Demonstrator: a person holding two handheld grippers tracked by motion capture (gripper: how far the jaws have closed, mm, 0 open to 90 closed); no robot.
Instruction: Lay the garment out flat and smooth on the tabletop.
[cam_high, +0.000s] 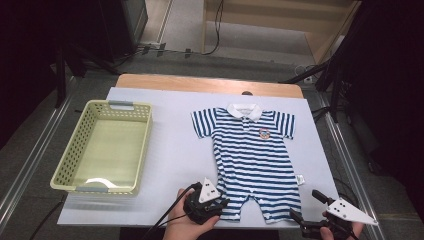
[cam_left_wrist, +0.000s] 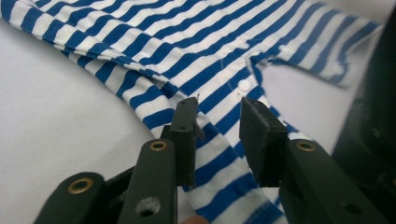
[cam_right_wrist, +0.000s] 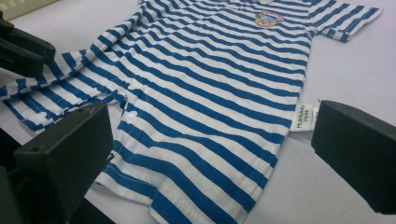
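Note:
A blue-and-white striped baby romper (cam_high: 252, 155) with a white collar lies flat, face up, on the white tabletop (cam_high: 170, 165). My left gripper (cam_high: 222, 204) is at the romper's left leg hem; in the left gripper view (cam_left_wrist: 219, 126) its jaws stand a little apart with the striped cloth (cam_left_wrist: 224, 70) running between them, and a gap shows beside each pad. My right gripper (cam_high: 306, 206) is at the right leg hem. Its jaws (cam_right_wrist: 210, 149) stand wide apart over the cloth (cam_right_wrist: 205, 93), touching nothing. The left gripper (cam_right_wrist: 18, 51) also appears far off in the right gripper view.
A pale yellow-green plastic basket (cam_high: 65, 170) stands on the left half of the table, with nothing in it. A white care label (cam_high: 300, 179) sticks out from the romper's right side. The table's front edge runs just under both hands.

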